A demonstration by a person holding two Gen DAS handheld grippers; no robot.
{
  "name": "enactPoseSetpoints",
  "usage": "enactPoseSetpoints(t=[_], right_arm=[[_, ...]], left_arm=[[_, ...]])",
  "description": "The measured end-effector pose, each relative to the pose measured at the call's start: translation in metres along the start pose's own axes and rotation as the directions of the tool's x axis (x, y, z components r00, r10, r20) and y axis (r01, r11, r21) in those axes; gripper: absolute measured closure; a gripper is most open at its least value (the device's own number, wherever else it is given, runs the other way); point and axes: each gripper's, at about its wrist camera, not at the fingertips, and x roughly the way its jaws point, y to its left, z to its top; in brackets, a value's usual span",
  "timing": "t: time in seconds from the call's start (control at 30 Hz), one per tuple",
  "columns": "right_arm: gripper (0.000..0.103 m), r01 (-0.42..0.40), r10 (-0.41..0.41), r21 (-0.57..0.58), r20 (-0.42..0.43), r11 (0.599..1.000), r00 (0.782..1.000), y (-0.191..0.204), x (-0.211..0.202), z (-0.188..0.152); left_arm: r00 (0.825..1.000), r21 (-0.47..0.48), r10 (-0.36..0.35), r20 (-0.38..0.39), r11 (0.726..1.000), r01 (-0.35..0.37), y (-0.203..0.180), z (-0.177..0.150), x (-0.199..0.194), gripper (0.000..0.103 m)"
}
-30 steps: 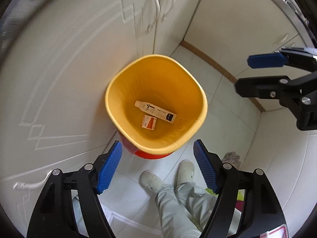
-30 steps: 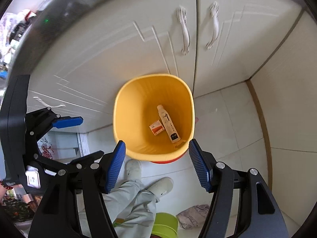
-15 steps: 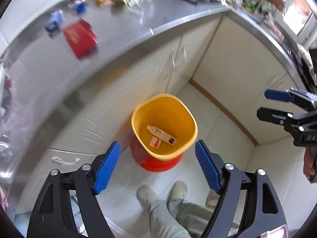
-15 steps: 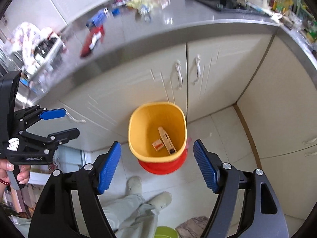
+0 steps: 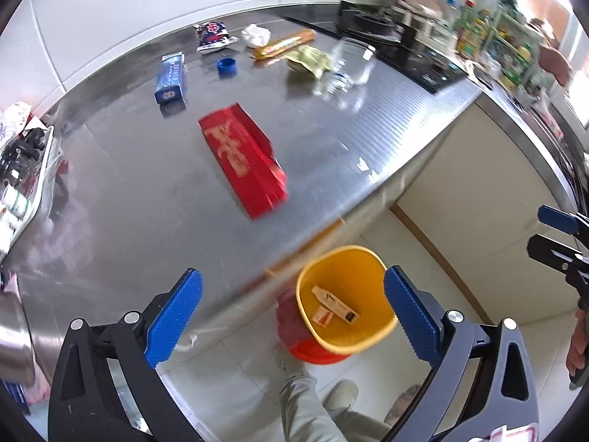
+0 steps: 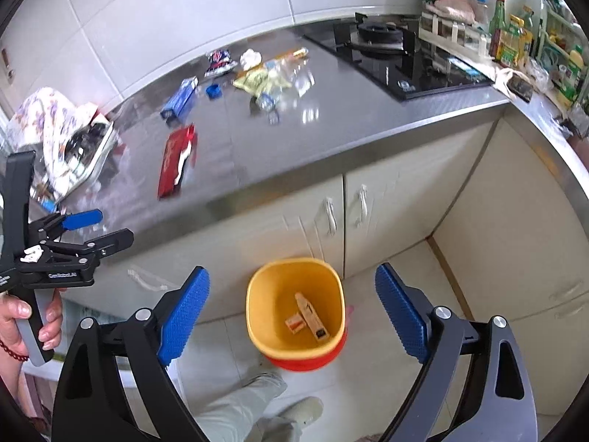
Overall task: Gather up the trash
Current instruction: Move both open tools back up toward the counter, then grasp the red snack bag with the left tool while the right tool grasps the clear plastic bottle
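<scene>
Looking forward from the left wrist, the left hand-held gripper [image 5: 292, 315] was empty, its jaws opening with nothing between them. The red packet [image 5: 243, 162] lay flat on the steel tabletop [image 5: 129, 191], ahead of this gripper and slightly to its left, its long axis running diagonally from upper left to lower right in the picture. Farther back lay a blue box [image 5: 170, 80], a blue cap [image 5: 226, 66] and a cluster of wrappers. The yellow bin [image 5: 346, 298] stood on the floor just below the tabletop's edge, with a long carton and a small orange box already inside.

From the right wrist, the right hand-held gripper [image 6: 292, 318] was likewise empty, jaws opening on nothing, with the yellow bin [image 6: 296, 302] directly between and beyond its pads. The red packet [image 6: 176, 160] sat well off to its left, nearer the left hand-held gripper [image 6: 97, 228]. By my judgement the left hand was better placed for the next pick, and its jaws would need to close across the packet's short side.
</scene>
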Motion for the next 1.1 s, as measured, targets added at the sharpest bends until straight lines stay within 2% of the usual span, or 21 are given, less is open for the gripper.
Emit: enactPoseSetpoints(t=[0.37,0.63,0.83,1.1], right_arm=[[0.012,0.027,-0.027,0.013,0.023,1.000,0.999,0.017,0.057,0.088],[0.012,0.055,-0.056,0.032,0.020,0.998,0.998,0.025,0.102,0.139],[0.012,0.063,-0.063,0.067,-0.002,0.996,0.998,0.027,0.135,0.165],[0.012,0.109,-0.104,0.190,-0.036,0.976,0.994,0.018,0.175,0.187]], left_arm=[[0.997,-0.026,-0.035,-0.068,0.999,0.034,0.030,0.056,0.065,0.005],[0.995,-0.018,-0.047,-0.082,0.999,0.046,0.042,0.075,0.087,0.005],[0.997,0.019,-0.036,-0.064,0.999,0.037,0.043,0.085,0.095,0.005],[0.999,0.066,0.005,-0.037,0.998,-0.003,0.046,0.098,0.104,0.005]])
